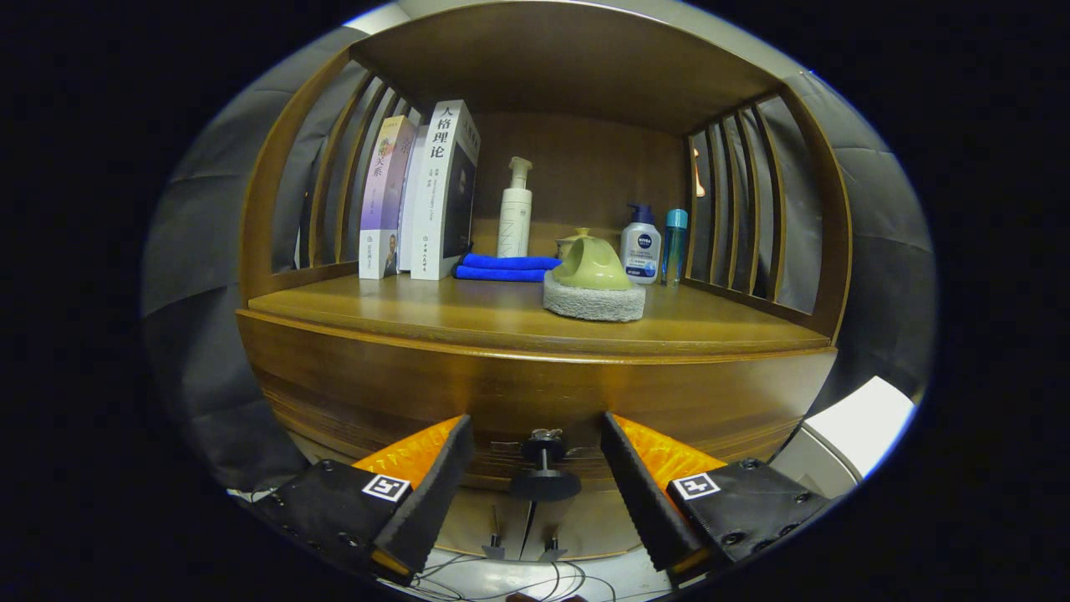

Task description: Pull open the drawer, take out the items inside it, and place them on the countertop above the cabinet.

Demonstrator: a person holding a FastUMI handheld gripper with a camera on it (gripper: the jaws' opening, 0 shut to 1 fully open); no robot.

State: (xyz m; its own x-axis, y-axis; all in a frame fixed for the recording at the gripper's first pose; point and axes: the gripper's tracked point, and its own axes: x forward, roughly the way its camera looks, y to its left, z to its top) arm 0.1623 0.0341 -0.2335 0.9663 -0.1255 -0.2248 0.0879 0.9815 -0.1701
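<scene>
Two claw point(537, 468) fingers spread — knob point(543, 468) between, drawer point(535, 401) closed

Dim booth, grey cloth walls point(209, 251)

The gripper point(537, 468) is spread wide, its fingers either side of the drawer's dark knob point(543, 468) without touching it. The drawer point(351, 389) front looks closed. Above, the countertop point(468, 318) carries upright books point(422, 196), a folded blue cloth point(506, 267), a scrubbing brush point(593, 288) and three bottles point(641, 245) (one tall pump bottle behind the cloth).
</scene>
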